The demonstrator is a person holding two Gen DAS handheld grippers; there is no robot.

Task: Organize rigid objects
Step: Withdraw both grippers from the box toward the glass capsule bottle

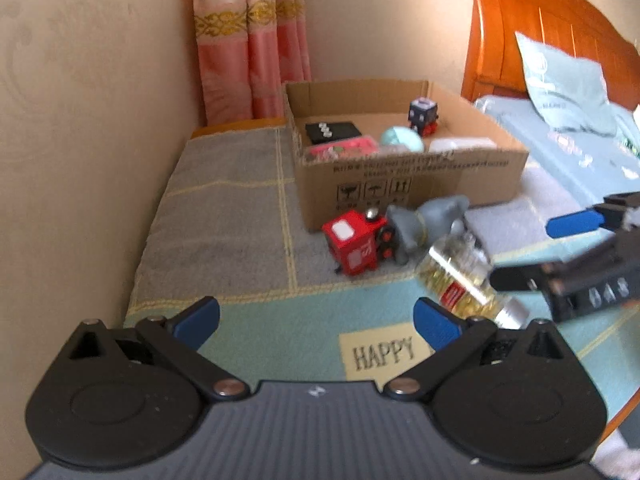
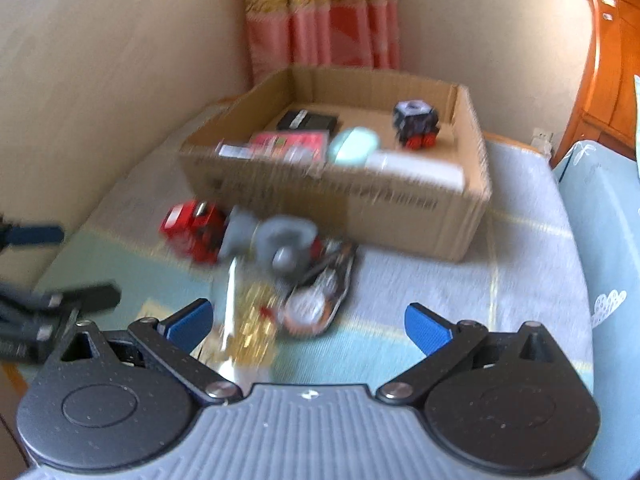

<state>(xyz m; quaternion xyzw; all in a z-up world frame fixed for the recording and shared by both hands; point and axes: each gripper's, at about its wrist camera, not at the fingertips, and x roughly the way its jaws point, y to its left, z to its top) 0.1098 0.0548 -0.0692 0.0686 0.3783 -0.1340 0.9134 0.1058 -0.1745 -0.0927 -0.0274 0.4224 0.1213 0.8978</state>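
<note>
Two hand-held grippers hover over a bed covered by a grey and pale green mat (image 1: pixel 224 216) with yellow lines and a patch reading HAPPY (image 1: pixel 382 354). The left gripper (image 1: pixel 316 320) has its blue-padded fingers spread wide with nothing between them, pointing down toward the mat. The right gripper (image 2: pixel 308 326) is also spread wide and holds nothing; in the left wrist view it comes in from the right edge (image 1: pixel 536 252), with its black lower finger just beside a clear bottle. An open cardboard box (image 1: pixel 412 184) sits at the far end of the mat, near a pink curtain (image 1: pixel 252 52) and a cream wall. Inside the box are a flat black item (image 1: pixel 332 132), a pink packet (image 1: pixel 344 150), a round pale green object (image 1: pixel 402 140), a white object (image 1: pixel 460 145), and a dark cube-shaped toy with red wheels (image 1: pixel 424 116). In front of the box, loose on the mat, lie a red toy train engine (image 1: pixel 356 246) tipped on its side, a grey toy (image 1: pixel 424 220) touching it, and the clear bottle (image 1: pixel 464 280) of yellow liquid lying down with a red label. The right wrist view, which is blurred, also shows a flat packet (image 2: pixel 320 300) next to the bottle, under the grey toy. To the right are an orange wooden headboard (image 1: pixel 540 28) and a pale blue pillow (image 1: pixel 560 84).
</note>
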